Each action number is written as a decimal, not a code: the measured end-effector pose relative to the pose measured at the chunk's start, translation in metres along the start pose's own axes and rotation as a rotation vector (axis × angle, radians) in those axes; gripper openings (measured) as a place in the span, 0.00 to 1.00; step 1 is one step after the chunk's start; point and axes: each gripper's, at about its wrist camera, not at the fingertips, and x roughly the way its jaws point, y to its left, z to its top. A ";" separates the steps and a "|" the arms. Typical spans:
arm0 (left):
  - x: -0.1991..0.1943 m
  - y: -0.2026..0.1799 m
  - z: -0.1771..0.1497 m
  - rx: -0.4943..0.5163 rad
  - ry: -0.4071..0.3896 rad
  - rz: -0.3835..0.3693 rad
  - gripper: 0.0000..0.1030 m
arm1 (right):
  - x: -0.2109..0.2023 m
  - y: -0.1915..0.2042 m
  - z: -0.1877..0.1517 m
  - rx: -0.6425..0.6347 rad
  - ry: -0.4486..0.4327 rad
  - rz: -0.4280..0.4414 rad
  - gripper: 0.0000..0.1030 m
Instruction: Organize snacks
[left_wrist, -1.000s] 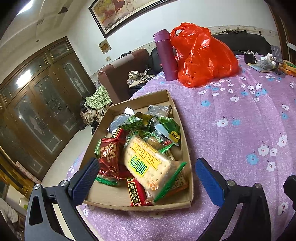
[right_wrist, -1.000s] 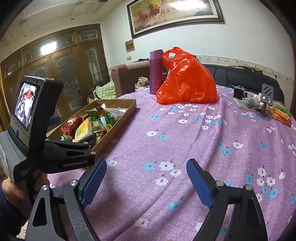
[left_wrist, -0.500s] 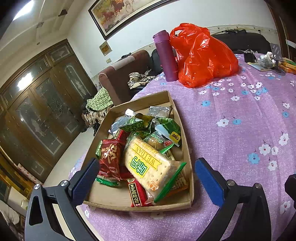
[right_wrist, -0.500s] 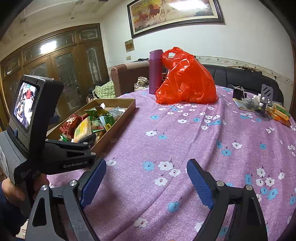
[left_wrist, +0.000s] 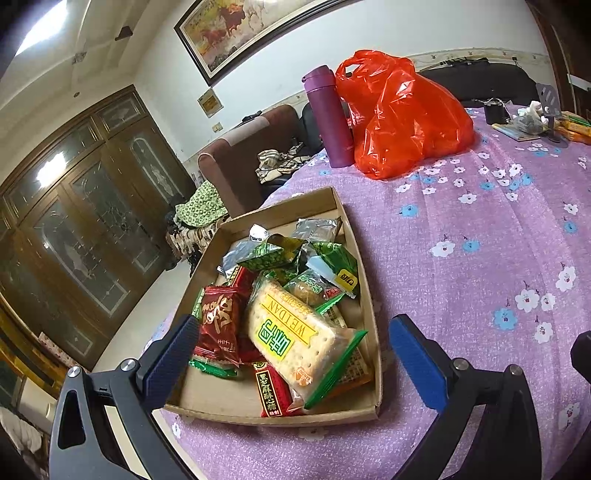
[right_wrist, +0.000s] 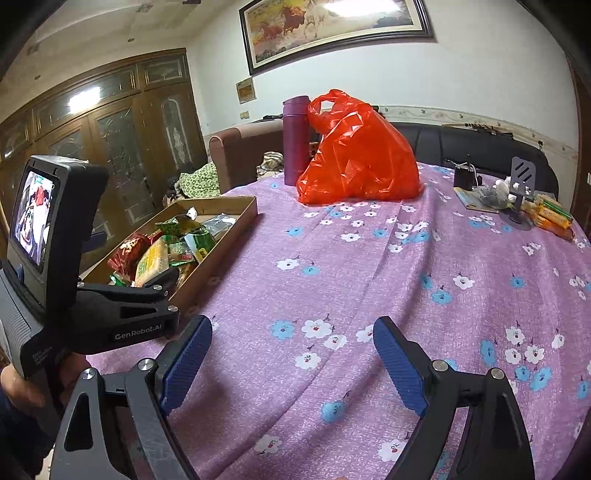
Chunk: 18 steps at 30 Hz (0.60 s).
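Sitting on the purple flowered tablecloth (right_wrist: 369, 266), a crumpled red plastic bag (right_wrist: 360, 158) is leaning against a tall purple flask (right_wrist: 295, 140) at twelve o'clock, well apart from the shallow brown cardboard tray (left_wrist: 369, 291) of snack packets at ten o'clock in the right view. A clear cracker pack with a yellow-green label (left_wrist: 295, 332) is lying on top of the heap. The left gripper (left_wrist: 291, 350) is hovering wide open, straddling the tray's near end. The right gripper (right_wrist: 291, 354) is gaping empty over bare cloth, tilted downward.
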 end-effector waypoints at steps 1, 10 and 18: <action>0.000 -0.001 0.000 0.003 -0.002 -0.004 1.00 | 0.000 0.000 0.000 -0.001 0.000 -0.002 0.90; -0.004 -0.005 0.001 0.014 -0.013 -0.006 1.00 | -0.001 0.000 0.000 0.000 -0.002 -0.006 0.90; -0.004 -0.008 0.002 0.021 -0.012 -0.014 1.00 | -0.002 -0.002 0.000 0.006 -0.009 -0.008 0.90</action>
